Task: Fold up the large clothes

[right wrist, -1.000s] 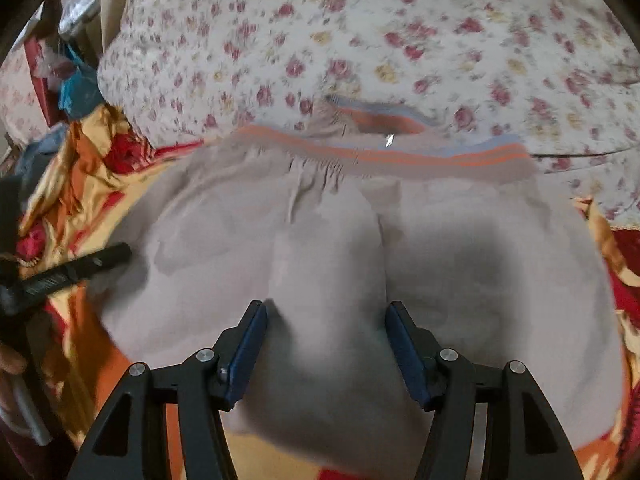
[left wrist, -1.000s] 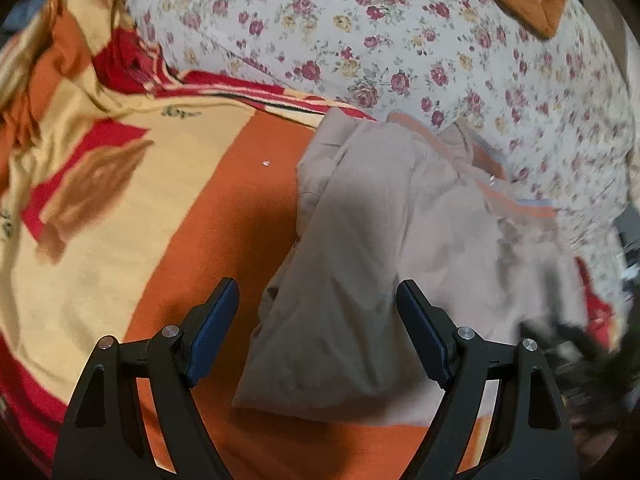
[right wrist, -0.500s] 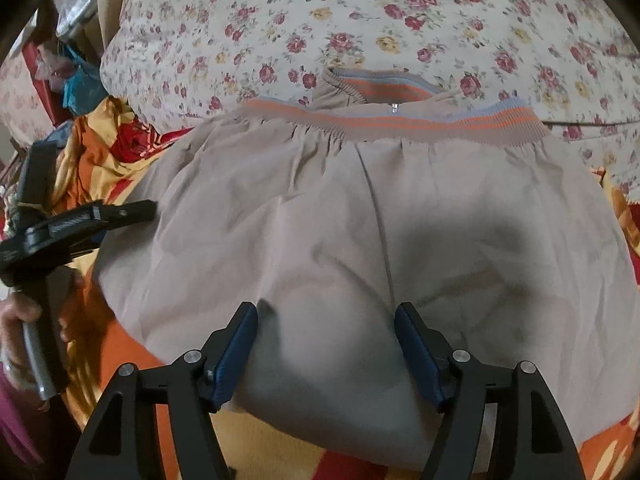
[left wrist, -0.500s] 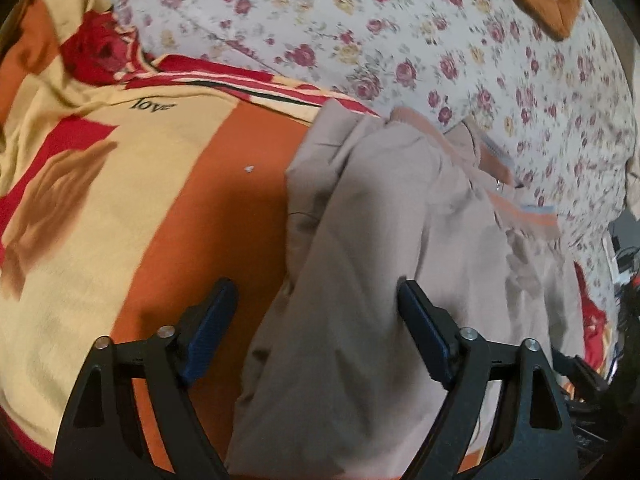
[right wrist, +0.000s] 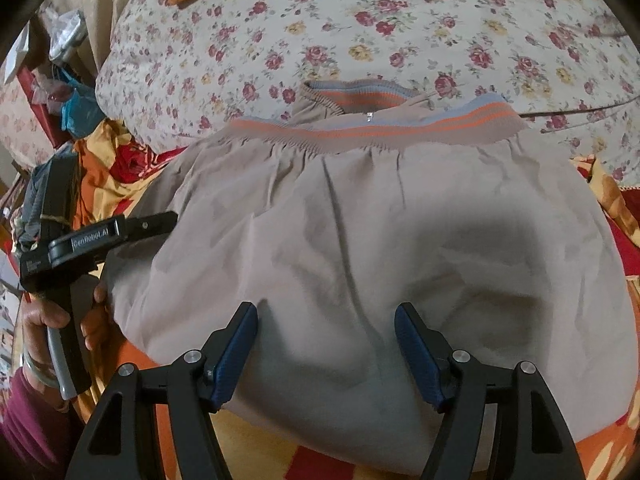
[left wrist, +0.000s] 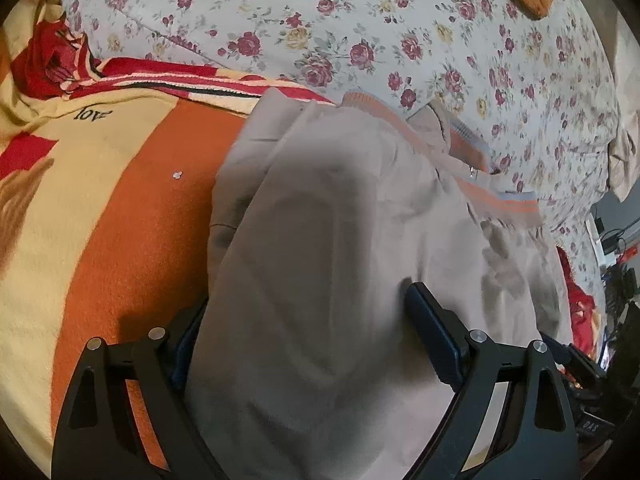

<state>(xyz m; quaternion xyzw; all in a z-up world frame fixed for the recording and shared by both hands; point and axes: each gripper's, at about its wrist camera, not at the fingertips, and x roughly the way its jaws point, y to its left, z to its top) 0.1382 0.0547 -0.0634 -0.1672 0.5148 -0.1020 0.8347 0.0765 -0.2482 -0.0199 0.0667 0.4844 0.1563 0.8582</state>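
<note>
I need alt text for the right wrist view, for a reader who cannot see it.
A beige jacket lies spread on an orange blanket, its striped hem against a flowered quilt. The right tool is open over its near edge; the left tool reaches its left side.

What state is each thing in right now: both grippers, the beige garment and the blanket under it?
Left gripper: open, jaws straddling the garment's left edge.
Right gripper: open, over the near hem, nothing clamped.
Beige garment: lying spread and wrinkled, striped ribbed band at the far end, zipper pull showing.
Orange blanket: spread flat under the garment.
Floral quilt: bunched behind.
</note>
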